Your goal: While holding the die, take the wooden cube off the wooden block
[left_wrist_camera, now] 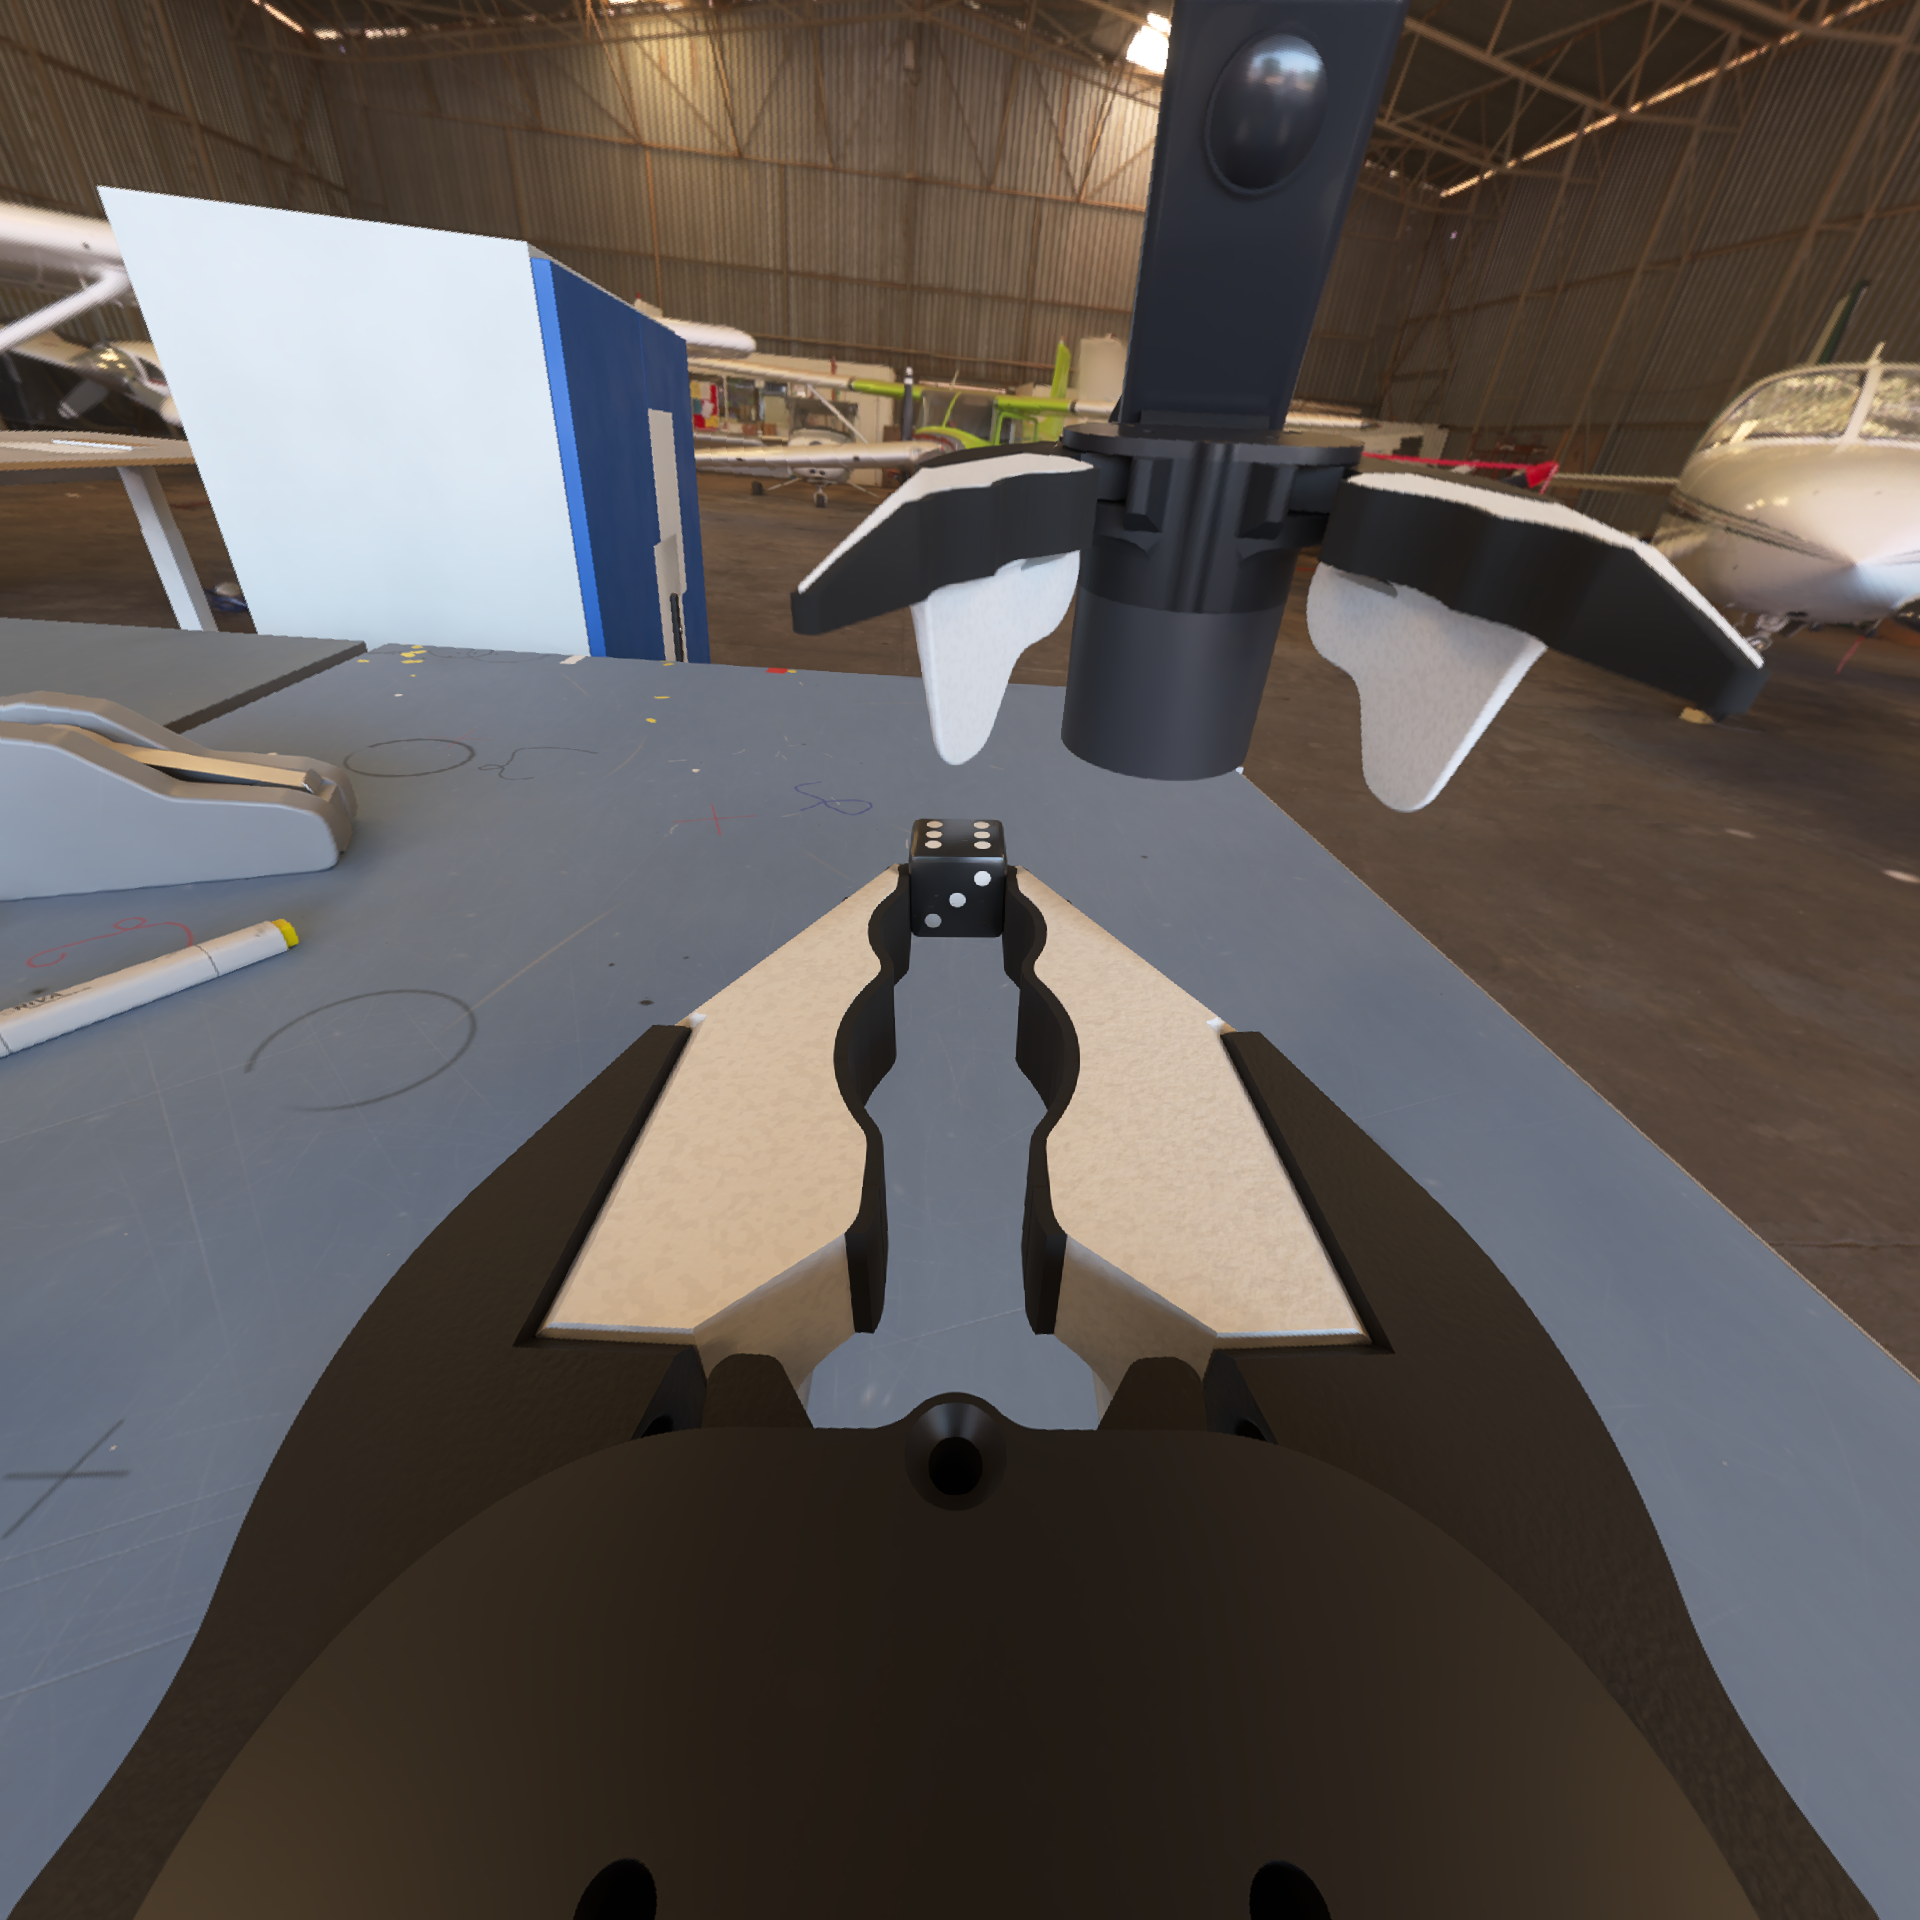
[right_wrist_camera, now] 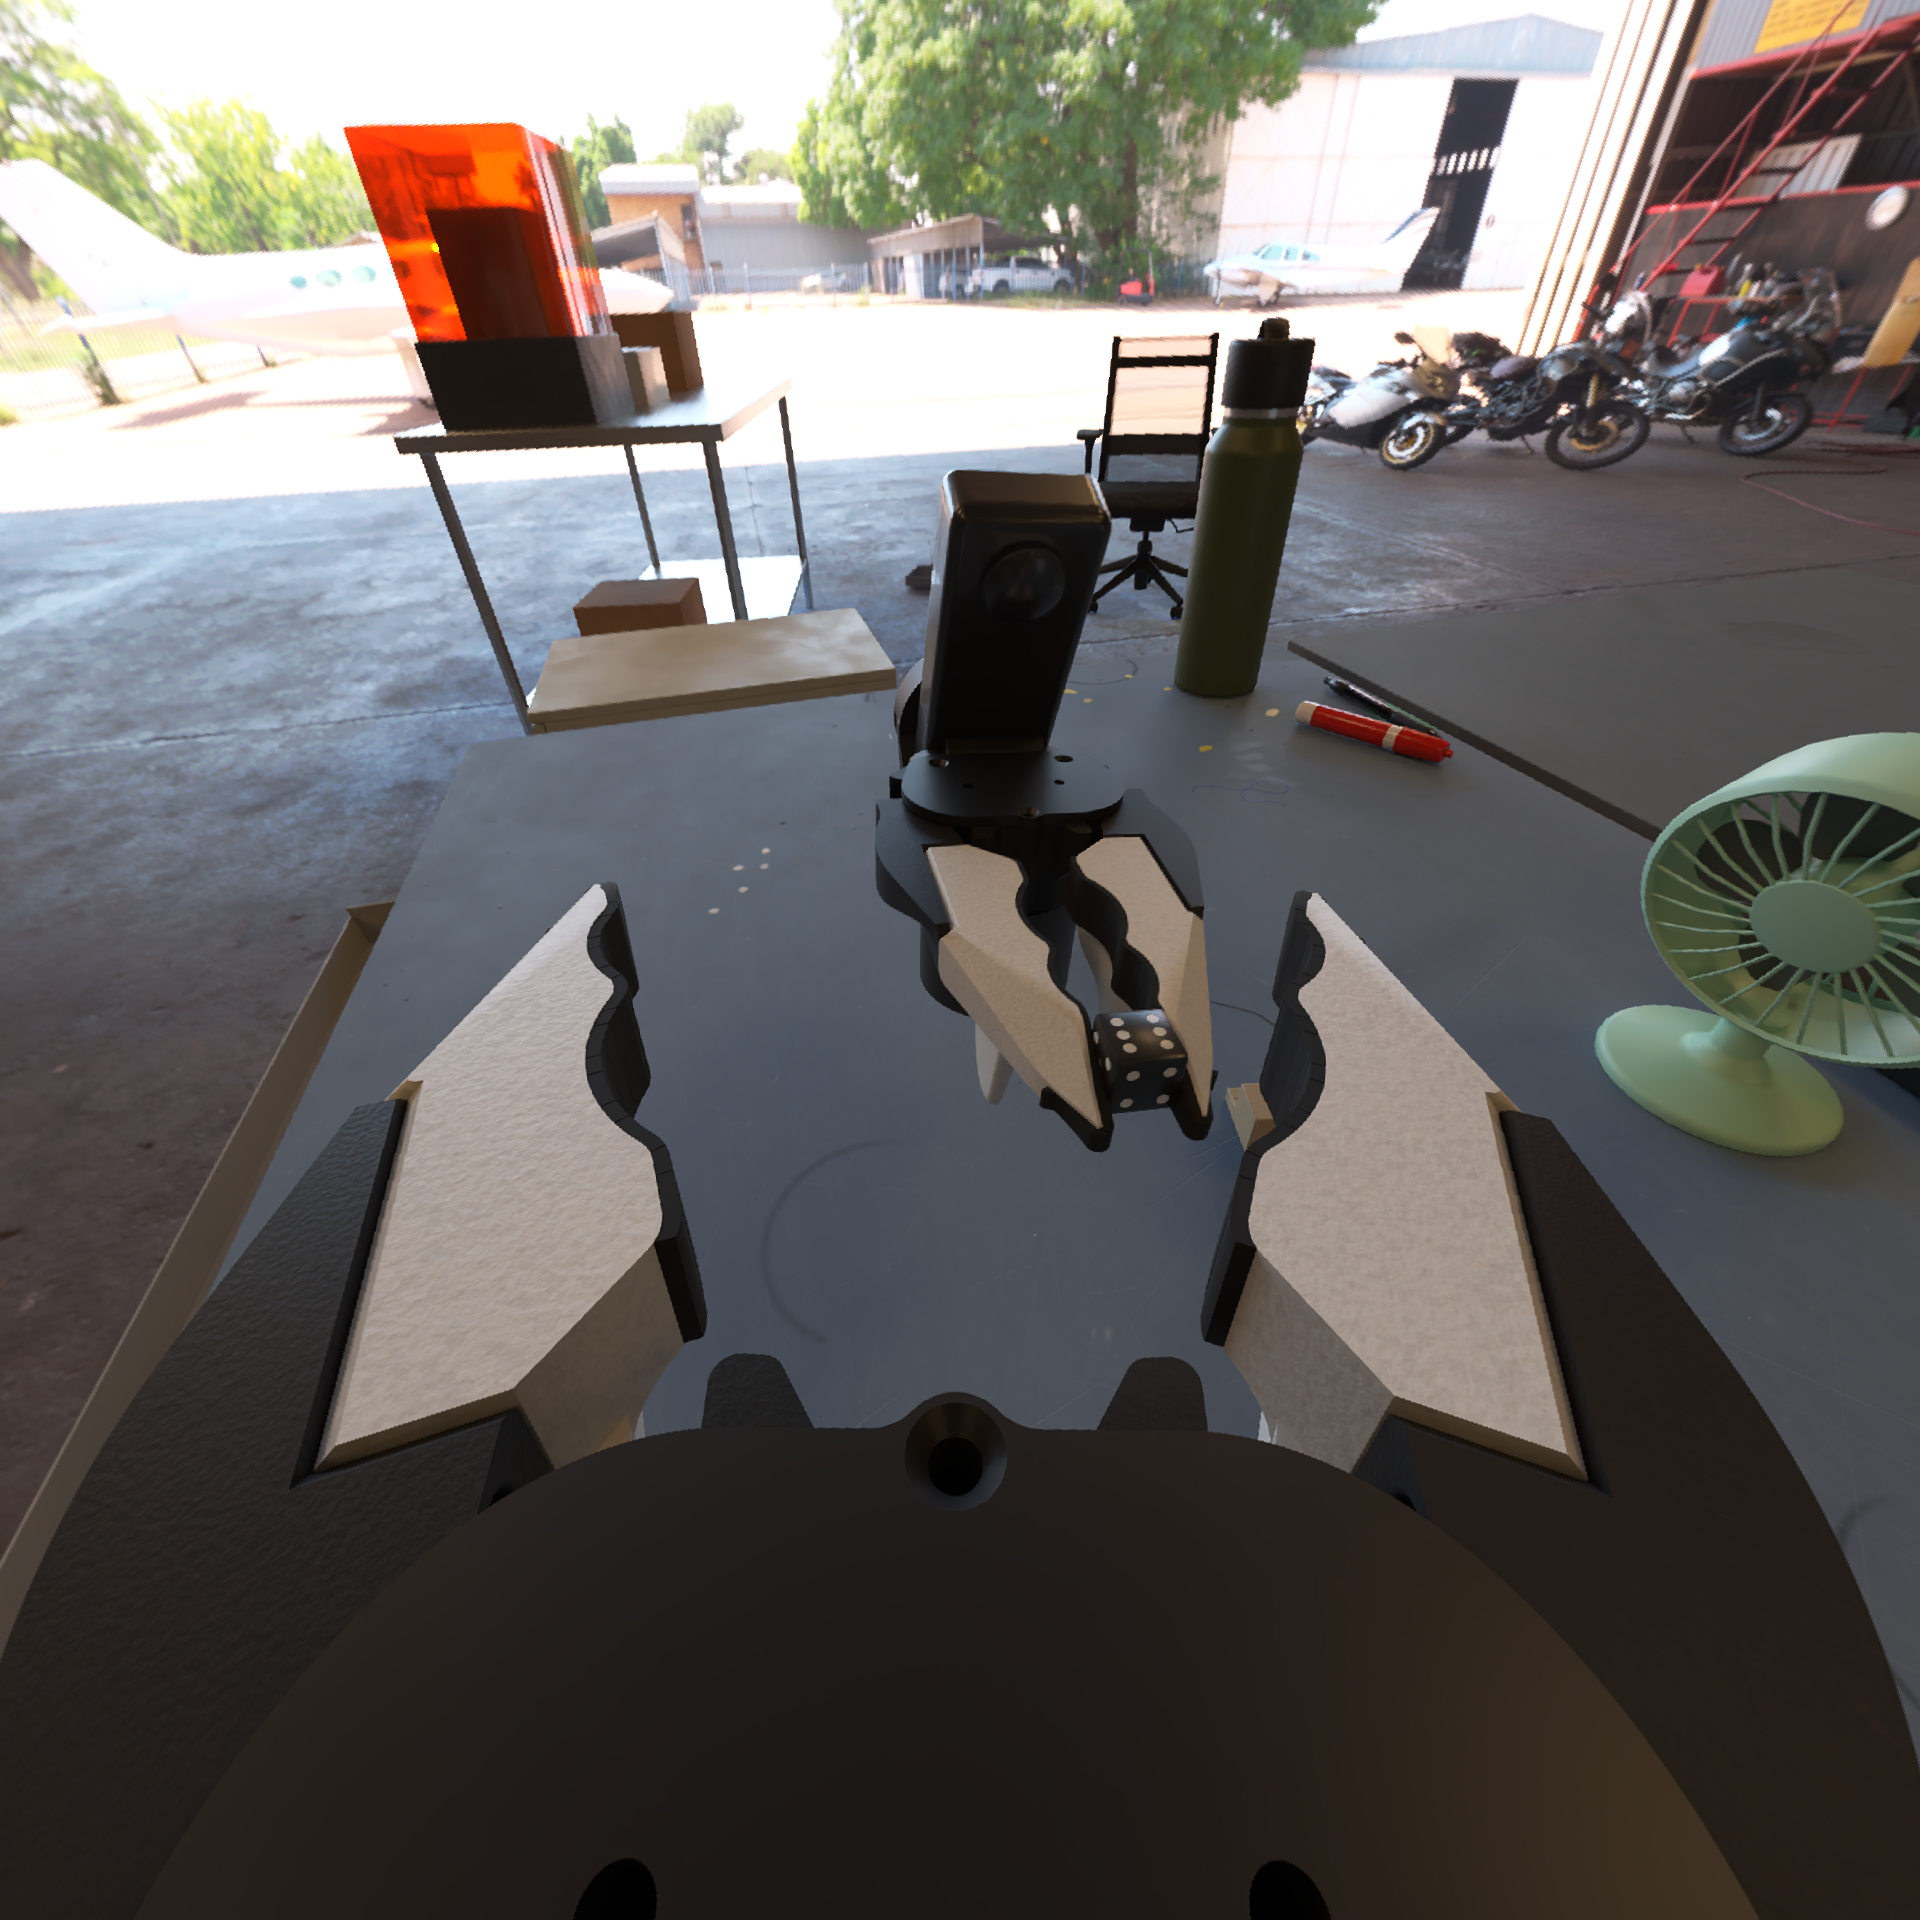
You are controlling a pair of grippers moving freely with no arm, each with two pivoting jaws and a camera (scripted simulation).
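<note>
The black die (left_wrist_camera: 957, 894) sits clamped between the fingertips of the left gripper (left_wrist_camera: 957, 909), held just above the grey table (left_wrist_camera: 520, 1195). Facing it from the far side, the right gripper (left_wrist_camera: 1184, 707) hangs with its fingers spread wide apart and nothing between them. In the right wrist view a small pale wooden piece (right_wrist_camera: 1250, 1113) peeks out beside that gripper's right finger, most of it hidden; whether it is the cube or the block cannot be told. To the right stand a green fan (right_wrist_camera: 1787, 945), a red marker (right_wrist_camera: 1369, 731) and a dark green bottle (right_wrist_camera: 1242, 520); a white marker (left_wrist_camera: 145, 982) lies at the left gripper's left
</note>
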